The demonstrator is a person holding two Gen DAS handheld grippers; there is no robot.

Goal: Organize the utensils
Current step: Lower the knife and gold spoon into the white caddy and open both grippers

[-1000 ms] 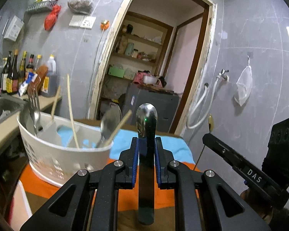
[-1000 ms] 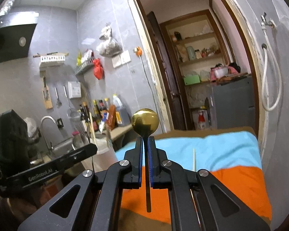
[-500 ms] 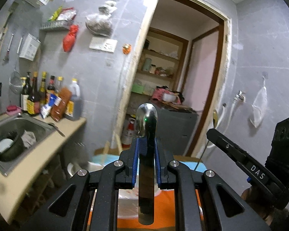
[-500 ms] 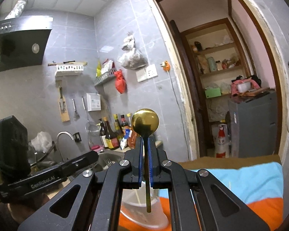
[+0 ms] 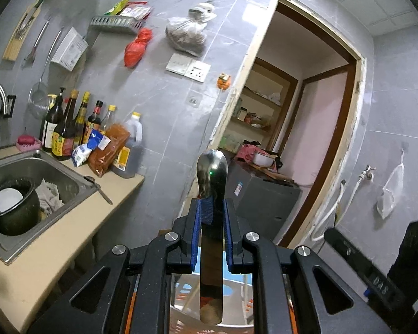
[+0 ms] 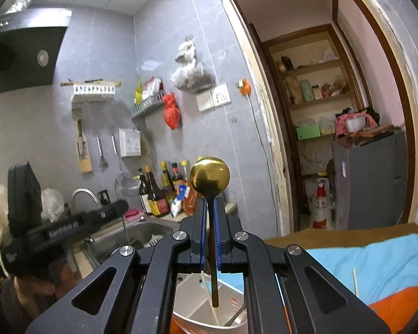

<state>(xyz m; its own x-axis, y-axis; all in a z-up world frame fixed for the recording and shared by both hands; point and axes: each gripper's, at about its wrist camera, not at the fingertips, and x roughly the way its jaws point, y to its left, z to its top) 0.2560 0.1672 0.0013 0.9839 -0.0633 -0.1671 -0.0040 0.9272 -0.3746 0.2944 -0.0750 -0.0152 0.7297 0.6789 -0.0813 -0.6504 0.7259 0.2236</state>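
Note:
My left gripper [image 5: 211, 208] is shut on a silver spoon [image 5: 211, 172], held upright with its bowl up and its handle hanging down over the white utensil basket [image 5: 186, 317]. My right gripper [image 6: 210, 207] is shut on a gold spoon [image 6: 209, 176], also upright, its handle hanging over the same basket [image 6: 197, 306], which holds chopsticks [image 6: 209, 297] and other utensils. The left gripper's body shows at the left of the right wrist view [image 6: 69, 222]; the right gripper's body shows at the right of the left wrist view [image 5: 376, 278].
A steel sink [image 5: 58, 172] with a black pot [image 5: 14, 206] lies to the left, with sauce bottles [image 5: 69, 130] behind it on the counter. A blue and orange cloth [image 6: 376, 267] covers the table, with a loose chopstick [image 6: 355, 281] on it. An open doorway [image 6: 334, 139] is ahead.
Both grippers have risen and tilted up with their spoons. The basket has dropped from beside the left gripper to directly below both grippers. The sink and counter have come into view.

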